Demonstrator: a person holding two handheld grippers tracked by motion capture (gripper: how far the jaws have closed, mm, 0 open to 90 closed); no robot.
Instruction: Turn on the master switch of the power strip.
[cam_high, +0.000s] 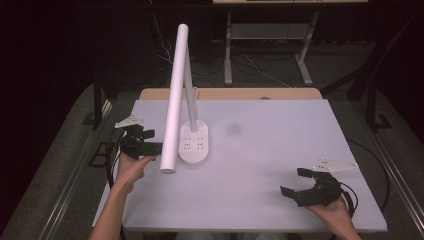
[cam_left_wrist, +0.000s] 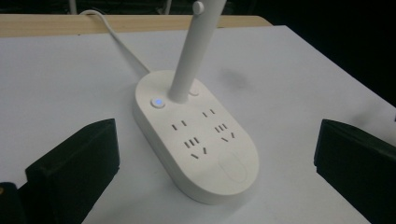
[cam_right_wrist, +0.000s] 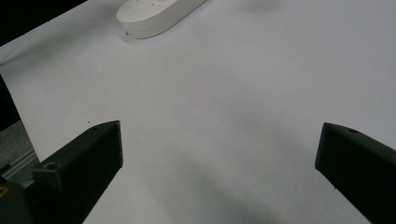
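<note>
A white desk lamp (cam_high: 192, 145) with sockets in its oval base stands left of centre on the white table (cam_high: 270, 165), a small blue light (cam_left_wrist: 159, 102) glowing, perhaps a button. The left gripper (cam_high: 152, 142) sits just beside it, jaws spread wide; the right gripper (cam_high: 294, 182) rests near right, jaws also apart.

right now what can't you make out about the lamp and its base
- Lamp head: its underside faces away in the high view, so lit or not is unknown.
- Cord: the top edge cuts it off in the left gripper view; its plug end is unseen.
- Lamp base: cropped by the top edge in the right gripper view.
- Button: glows blue; too small to read any marking.
</note>
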